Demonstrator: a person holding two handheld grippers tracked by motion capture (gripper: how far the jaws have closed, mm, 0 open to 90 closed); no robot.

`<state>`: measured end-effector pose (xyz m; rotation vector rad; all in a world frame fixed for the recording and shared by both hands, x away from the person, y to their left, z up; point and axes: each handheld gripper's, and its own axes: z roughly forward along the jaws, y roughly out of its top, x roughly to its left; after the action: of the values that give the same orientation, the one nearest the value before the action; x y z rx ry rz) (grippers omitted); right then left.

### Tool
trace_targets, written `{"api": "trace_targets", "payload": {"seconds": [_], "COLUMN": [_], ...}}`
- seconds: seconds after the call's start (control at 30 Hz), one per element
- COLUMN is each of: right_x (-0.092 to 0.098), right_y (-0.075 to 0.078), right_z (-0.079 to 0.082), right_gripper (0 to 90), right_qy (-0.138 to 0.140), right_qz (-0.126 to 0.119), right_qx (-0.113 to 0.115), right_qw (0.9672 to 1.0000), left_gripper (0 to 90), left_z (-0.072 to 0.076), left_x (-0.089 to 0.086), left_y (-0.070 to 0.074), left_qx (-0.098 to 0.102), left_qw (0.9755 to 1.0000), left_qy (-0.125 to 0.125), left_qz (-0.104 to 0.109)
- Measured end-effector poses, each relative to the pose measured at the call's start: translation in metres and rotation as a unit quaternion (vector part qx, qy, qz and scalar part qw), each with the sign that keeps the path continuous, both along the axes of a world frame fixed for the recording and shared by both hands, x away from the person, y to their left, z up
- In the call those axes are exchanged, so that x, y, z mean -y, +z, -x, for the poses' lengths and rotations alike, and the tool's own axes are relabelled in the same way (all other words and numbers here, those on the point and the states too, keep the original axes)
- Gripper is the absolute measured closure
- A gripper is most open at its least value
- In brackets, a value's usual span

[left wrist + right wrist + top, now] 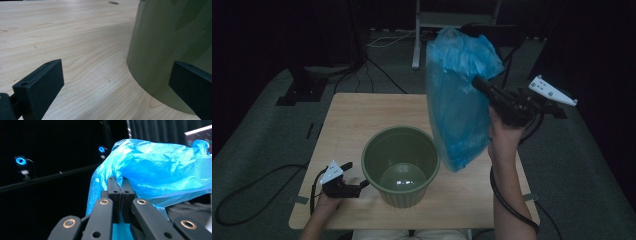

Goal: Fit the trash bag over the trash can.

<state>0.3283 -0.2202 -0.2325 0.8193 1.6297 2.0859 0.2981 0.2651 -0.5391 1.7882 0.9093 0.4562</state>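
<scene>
A: Start with the biggest thing. What carries it all?

B: The table, pale wood, with dark floor around it. I'll place everything else by the bin.

A: The bin, then?

B: A green bin stands upright on the table's near half, mouth open, with a pale sheen at its bottom. In the left gripper view its ribbed wall rises on the right, with bare wood beside it.

A: And the blue thing?

B: A blue bag, thin and crinkled, hangs in the air above and to the right of the bin. Its lowest corner dips level with the bin's rim, just right of it; I can't tell whether it touches. Its top stands well above the bin.

A: What holds it up?

B: The right gripper, raised high to the right of the bin. Its jaws are pressed together on the bag's edge. In the right gripper view the right gripper shows the two tips closed, with blue film bunched around them and spilling off to the right.

A: The other tongs?

B: The left gripper sits low at the bin's left, near its base, in the person's hand on the table. Its jaws stand wide apart with nothing in them. In its own view one jaw is over bare wood and the other is in front of the bin's wall.

A: Touching the bin?

B: I can't tell; it's close.
</scene>
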Motion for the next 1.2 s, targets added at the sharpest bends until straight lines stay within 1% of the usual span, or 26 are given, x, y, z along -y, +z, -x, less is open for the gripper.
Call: {"api": "trace_targets", "payload": {"seconds": [0.07, 0.13, 0.23, 0.3, 0.33, 0.37, 0.4, 0.43, 0.5, 0.53, 0.63, 0.67, 0.7, 0.77, 0.8, 0.83, 0.87, 0.9, 0.93, 1.0, 1.03, 1.07, 1.1, 1.13, 1.17, 1.2], "right_x": [-0.011, -0.021, -0.038, -0.05, -0.056, -0.056, -0.063, -0.075, -0.088, -0.094, -0.112, -0.112, -0.12, -0.128, -0.131, -0.133, -0.135, -0.136, -0.136, -0.135, -0.135, -0.135, -0.132, -0.131, -0.129, -0.129], "right_y": [0.013, 0.025, 0.037, 0.042, 0.043, 0.043, 0.043, 0.041, 0.035, 0.031, 0.013, 0.013, -0.002, -0.017, -0.025, -0.032, -0.04, -0.047, -0.054, -0.066, -0.066, -0.071, -0.081, -0.085, -0.09, -0.09], "right_z": [-0.002, -0.004, -0.011, -0.016, -0.017, -0.017, -0.019, -0.021, -0.024, -0.025, -0.03, -0.03, -0.034, -0.037, -0.038, -0.039, -0.04, -0.04, -0.04, -0.038, -0.038, -0.036, -0.033, -0.03, -0.027, -0.027], "right_gripper": [90.0, 90.0, 90.0, 90.0, 90.0, 90.0, 90.0, 90.0, 90.0, 90.0, 90.0, 90.0, 90.0, 90.0, 90.0, 90.0, 90.0, 90.0, 90.0, 90.0, 90.0, 90.0, 90.0, 90.0, 90.0, 90.0], "right_qy": [0.015, 0.028, 0.043, 0.06, 0.061, 0.061, 0.063, 0.069, 0.071, 0.069, 0.07, 0.07, 0.073, 0.073, 0.072, 0.074, 0.074, 0.075, 0.075, 0.078, 0.078, 0.077, 0.078, 0.076, 0.07, 0.07], "right_qz": [-0.009, -0.023, -0.043, -0.054, -0.056, -0.056, -0.058, -0.066, -0.067, -0.062, -0.045, -0.045, -0.042, -0.029, -0.021, -0.018, -0.014, -0.01, -0.006, 0.0, 0.0, 0.005, 0.018, 0.026, 0.036, 0.036], "right_qx": [0.014, 0.025, 0.031, 0.027, 0.028, 0.028, 0.029, 0.025, 0.019, 0.017, 0.001, 0.001, -0.018, -0.03, -0.037, -0.044, -0.05, -0.056, -0.062, -0.074, -0.074, -0.081, -0.091, -0.097, -0.1, -0.1], "right_qw": [0.9997, 0.9991, 0.9977, 0.9964, 0.9962, 0.9962, 0.9959, 0.9952, 0.995, 0.9956, 0.9965, 0.9965, 0.9963, 0.9964, 0.9965, 0.9962, 0.9959, 0.9956, 0.9953, 0.9942, 0.9942, 0.9938, 0.9926, 0.992, 0.9918, 0.9918], "left_gripper": [0.5, 0.4, 0.5, 0.4, 0.5, 0.4, 0.4, 0.4, 0.4, 0.4, 0.4, 0.4, 0.4, 0.4, 0.4, 0.4, 0.4, 0.4, 0.4, 0.4, 0.4, 0.4, 0.4, 0.5, 0.5, 0.5], "left_z": [0.0, 0.001, 0.001, 0.001, 0.001, 0.001, 0.002, 0.002, 0.001, 0.001, 0.002, 0.002, 0.003, 0.003, 0.003, 0.003, 0.003, 0.003, 0.003, 0.003, 0.003, 0.003, 0.003, 0.003, 0.003, 0.003], "left_x": [-0.001, -0.002, -0.002, -0.002, -0.002, -0.002, -0.002, -0.002, -0.004, -0.005, -0.007, -0.007, -0.008, -0.008, -0.007, -0.007, -0.007, -0.007, -0.006, -0.006, -0.006, -0.006, -0.007, -0.007, -0.008, -0.008], "left_y": [0.001, 0.001, 0.001, 0.001, 0.001, 0.001, 0.001, 0.001, 0.002, 0.003, 0.003, 0.003, 0.004, 0.004, 0.005, 0.005, 0.007, 0.007, 0.008, 0.009, 0.009, 0.009, 0.01, 0.01, 0.012, 0.012], "left_qx": [0.0, 0.001, 0.0, 0.001, 0.0, 0.0, 0.0, 0.008, 0.001, 0.001, 0.001, 0.001, 0.002, 0.002, -0.001, -0.001, -0.013, -0.013, -0.011, -0.011, -0.011, -0.011, -0.012, -0.013, -0.016, -0.016], "left_qw": [1.0, 1.0, 1.0, 1.0, 1.0, 1.0, 1.0, 0.9997, 0.9998, 0.9998, 0.9997, 0.9997, 0.9997, 0.9997, 0.9998, 0.9998, 0.9998, 0.9998, 0.9998, 0.9997, 0.9997, 0.9996, 0.9996, 0.9995, 0.9993, 0.9993], "left_qy": [-0.001, 0.0, -0.001, -0.003, -0.003, -0.003, 0.0, 0.021, 0.019, 0.02, 0.022, 0.022, 0.024, 0.024, 0.022, 0.022, 0.016, 0.014, 0.019, 0.019, 0.019, 0.025, 0.025, 0.025, 0.03, 0.03], "left_qz": [0.001, 0.002, 0.003, 0.001, 0.001, 0.001, -0.001, -0.014, -0.003, 0.0, -0.005, -0.005, -0.005, -0.004, 0.0, 0.0, 0.004, 0.004, -0.002, -0.004, -0.004, -0.009, -0.01, -0.011, -0.018, -0.018]}}
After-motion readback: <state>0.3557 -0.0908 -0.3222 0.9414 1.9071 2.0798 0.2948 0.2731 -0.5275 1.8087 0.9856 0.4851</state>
